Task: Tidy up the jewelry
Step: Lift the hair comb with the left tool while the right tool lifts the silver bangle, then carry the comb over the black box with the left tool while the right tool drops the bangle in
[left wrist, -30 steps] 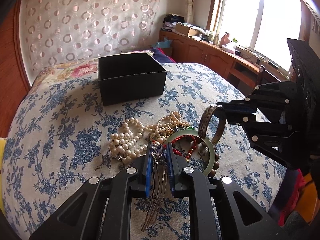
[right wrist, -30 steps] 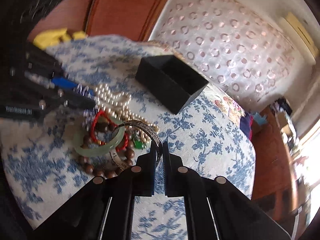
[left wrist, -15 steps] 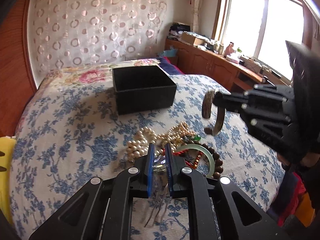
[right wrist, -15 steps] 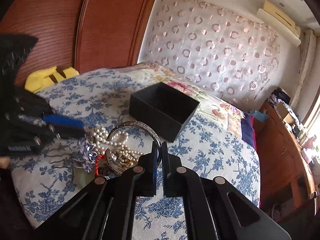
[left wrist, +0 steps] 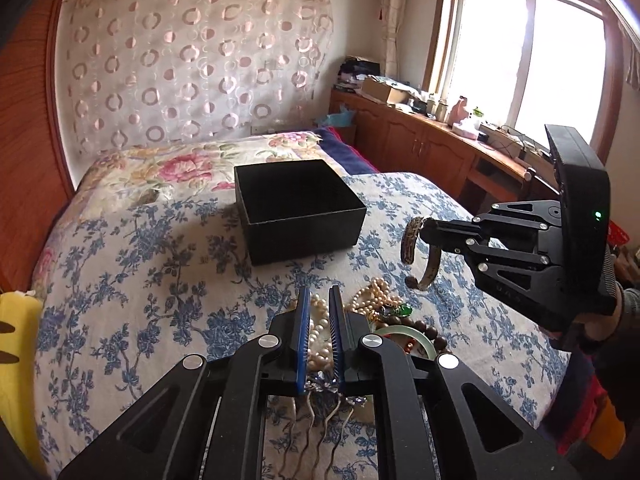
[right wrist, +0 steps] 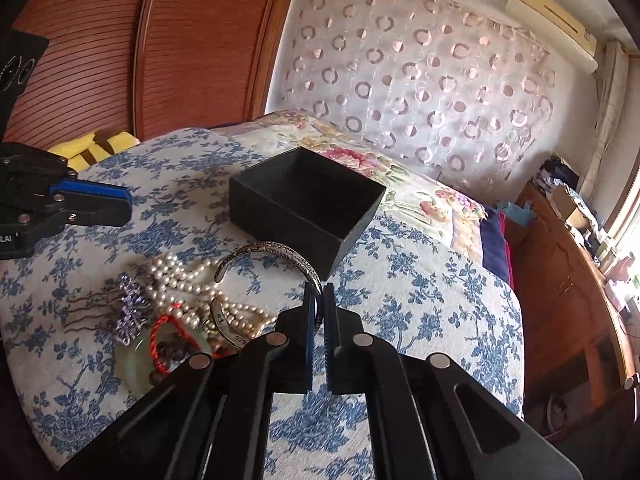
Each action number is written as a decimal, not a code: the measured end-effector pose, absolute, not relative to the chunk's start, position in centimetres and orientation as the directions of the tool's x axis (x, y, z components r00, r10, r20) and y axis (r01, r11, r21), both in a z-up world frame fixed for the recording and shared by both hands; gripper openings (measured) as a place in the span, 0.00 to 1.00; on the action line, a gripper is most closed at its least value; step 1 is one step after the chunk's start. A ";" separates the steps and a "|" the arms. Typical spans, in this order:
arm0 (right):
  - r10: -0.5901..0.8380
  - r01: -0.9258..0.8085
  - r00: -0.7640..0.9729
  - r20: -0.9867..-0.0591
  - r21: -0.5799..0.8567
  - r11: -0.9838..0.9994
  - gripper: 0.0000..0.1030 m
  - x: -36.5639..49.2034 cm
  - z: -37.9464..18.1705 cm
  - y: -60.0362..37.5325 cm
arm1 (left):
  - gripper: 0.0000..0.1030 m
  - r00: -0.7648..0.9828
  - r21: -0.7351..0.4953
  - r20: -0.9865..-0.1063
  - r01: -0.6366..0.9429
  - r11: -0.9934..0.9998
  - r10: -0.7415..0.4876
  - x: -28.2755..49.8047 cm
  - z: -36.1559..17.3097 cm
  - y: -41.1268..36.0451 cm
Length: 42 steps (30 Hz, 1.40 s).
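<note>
An open black box (left wrist: 298, 208) stands on the blue-flowered bedspread; it also shows in the right wrist view (right wrist: 304, 204). My right gripper (right wrist: 319, 292) is shut on a silver cuff bracelet (right wrist: 276, 254), held in the air right of the box (left wrist: 416, 254). My left gripper (left wrist: 319, 308) has let go of the purple hair comb (right wrist: 130, 312), which lies on the bed in the right wrist view; its jaws stand slightly apart above the pile. Pearl necklaces (right wrist: 180, 280), a jade bangle (right wrist: 138, 360) and brown beads (left wrist: 434, 334) lie in a pile.
A wooden headboard (right wrist: 168, 48) and patterned curtain (left wrist: 192, 64) stand behind the bed. A wooden cabinet (left wrist: 432, 148) runs under the window at right. A yellow cloth (left wrist: 16, 340) lies at the bed's left edge.
My right gripper lifted the silver cuff off the pile and carried it up toward the box. My left gripper rose and released the hair comb.
</note>
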State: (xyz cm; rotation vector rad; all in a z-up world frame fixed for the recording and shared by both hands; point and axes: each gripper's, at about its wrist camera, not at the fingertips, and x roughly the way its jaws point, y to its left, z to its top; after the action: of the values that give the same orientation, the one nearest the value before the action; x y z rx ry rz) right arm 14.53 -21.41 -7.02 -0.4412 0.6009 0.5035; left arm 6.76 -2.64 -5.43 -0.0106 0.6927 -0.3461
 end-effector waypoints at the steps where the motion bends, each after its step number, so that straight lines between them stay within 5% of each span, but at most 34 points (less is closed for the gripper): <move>1: 0.320 -0.565 0.710 -0.628 -0.237 0.790 0.05 14.8 -7.0 -21.4 | 0.08 0.709 -0.126 -0.629 0.312 0.942 -0.319 6.6 -5.6 -2.5; 4: 0.329 -0.572 0.704 -0.630 -0.228 0.788 0.05 14.9 -7.2 -21.4 | 0.10 0.682 -0.134 -0.658 0.310 0.941 -0.318 5.7 -6.7 -1.9; 9: 0.335 -0.575 0.702 -0.629 -0.222 0.788 0.05 14.7 -7.7 -21.4 | 0.39 0.635 -0.122 -0.710 0.315 0.941 -0.305 4.9 -9.0 -2.5; 16: 0.334 -0.573 0.699 -0.632 -0.215 0.791 0.05 13.9 -8.0 -21.9 | 0.55 0.566 -0.079 -0.779 0.340 0.937 -0.271 5.0 -11.3 -4.4; 29: 0.343 -0.577 0.687 -0.641 -0.194 0.794 0.05 14.4 -8.6 -22.2 | 0.52 0.594 -0.049 -0.765 0.335 0.941 -0.251 4.1 -11.8 -4.3; 42: 0.367 -0.574 0.689 -0.625 -0.162 0.803 0.05 19.0 -6.7 -21.1 | 0.52 0.692 -0.085 -0.668 0.292 0.953 -0.272 7.5 -6.3 -2.5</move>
State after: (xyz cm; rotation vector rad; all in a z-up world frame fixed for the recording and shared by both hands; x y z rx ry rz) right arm 19.02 -21.07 -6.75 -0.3626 0.6114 0.5392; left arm 7.48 -2.48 -6.29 0.0289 0.7420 -0.3149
